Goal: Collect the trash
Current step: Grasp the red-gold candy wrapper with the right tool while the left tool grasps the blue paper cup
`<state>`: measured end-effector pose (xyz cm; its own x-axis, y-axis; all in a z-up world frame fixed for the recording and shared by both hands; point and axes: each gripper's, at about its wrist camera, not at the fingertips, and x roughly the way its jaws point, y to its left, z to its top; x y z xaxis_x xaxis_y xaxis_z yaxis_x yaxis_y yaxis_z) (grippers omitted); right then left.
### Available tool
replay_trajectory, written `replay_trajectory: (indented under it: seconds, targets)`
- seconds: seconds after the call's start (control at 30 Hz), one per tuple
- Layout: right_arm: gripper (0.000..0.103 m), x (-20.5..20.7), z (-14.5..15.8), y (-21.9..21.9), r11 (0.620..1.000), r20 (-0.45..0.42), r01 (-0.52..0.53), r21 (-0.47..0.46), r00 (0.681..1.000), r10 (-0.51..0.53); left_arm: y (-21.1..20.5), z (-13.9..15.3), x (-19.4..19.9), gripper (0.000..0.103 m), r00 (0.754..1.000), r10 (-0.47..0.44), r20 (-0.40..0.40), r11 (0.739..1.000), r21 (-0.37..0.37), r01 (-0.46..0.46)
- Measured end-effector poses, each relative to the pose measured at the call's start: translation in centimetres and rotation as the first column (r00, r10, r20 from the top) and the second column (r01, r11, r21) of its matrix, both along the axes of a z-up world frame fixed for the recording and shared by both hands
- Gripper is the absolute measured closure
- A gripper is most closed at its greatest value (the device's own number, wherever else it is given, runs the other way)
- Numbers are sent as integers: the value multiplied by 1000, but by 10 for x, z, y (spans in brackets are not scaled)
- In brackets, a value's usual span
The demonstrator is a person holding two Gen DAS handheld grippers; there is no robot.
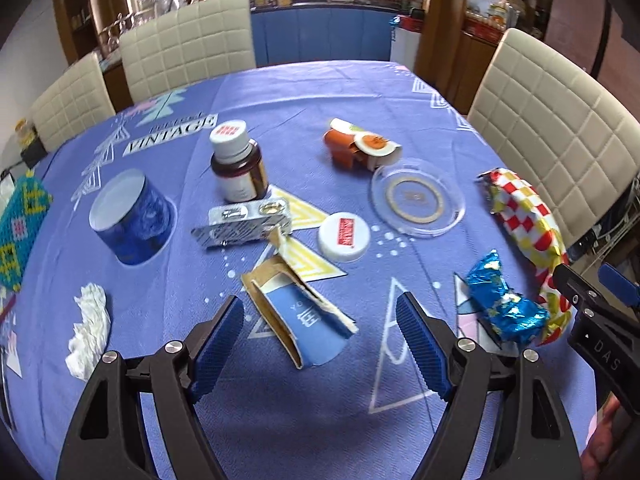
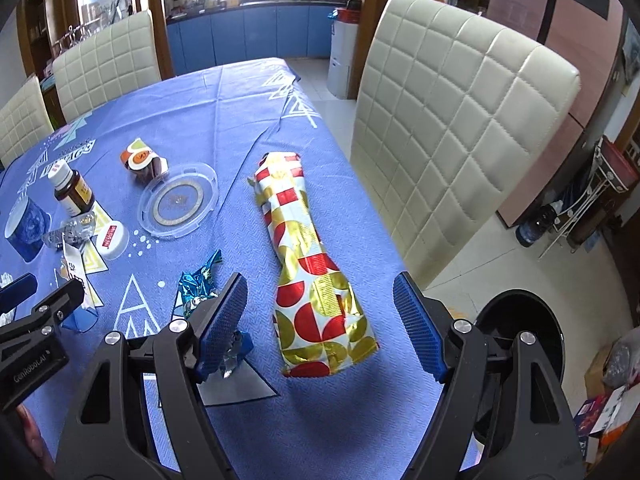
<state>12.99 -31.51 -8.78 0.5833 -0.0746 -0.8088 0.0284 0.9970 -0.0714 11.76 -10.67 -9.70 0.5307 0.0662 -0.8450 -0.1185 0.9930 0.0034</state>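
Across the blue patterned tablecloth [image 1: 320,92] lies a scatter of trash. Low in the left wrist view, the left gripper [image 1: 320,344] stands wide open with nothing between its pads; the torn blue-and-tan paper cup [image 1: 298,316] lies flat on the cloth between the two fingers, touching neither as far as the blurred view allows. Left of it sits a crumpled white tissue [image 1: 90,328]. Toward the middle of the frame are a silver blister pack [image 1: 244,226], a white cap [image 1: 344,237], a brown pill bottle [image 1: 238,168] standing upright, and a blue tin [image 1: 132,220] at the left. Further back lies an orange crushed cup [image 1: 360,148], with a clear plastic lid [image 1: 418,202] just in front of it.

Low in the right wrist view, the right gripper [image 2: 320,326] is likewise wide open and empty. The long red, gold and white wrapper [image 2: 316,276] stretches up the frame from between its fingers. A crumpled blue foil wrapper [image 2: 200,280] lies just beside the left finger. At the lower right, beyond the table edge, stands a black bin [image 2: 520,320].
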Motion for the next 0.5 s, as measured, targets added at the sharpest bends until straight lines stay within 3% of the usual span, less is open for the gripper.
replay_trajectory:
  seconds: [0.33,0.5]
  targets:
    - [29,19,-23,6,999,-39,-20,-28,999,19,6,-37,10,26,995,55,-82,998,7,-55]
    - [52,20,-31,2,999,-65,-29,-18,997,28,5,-39,6,26,997,59,-58,998,17,-58]
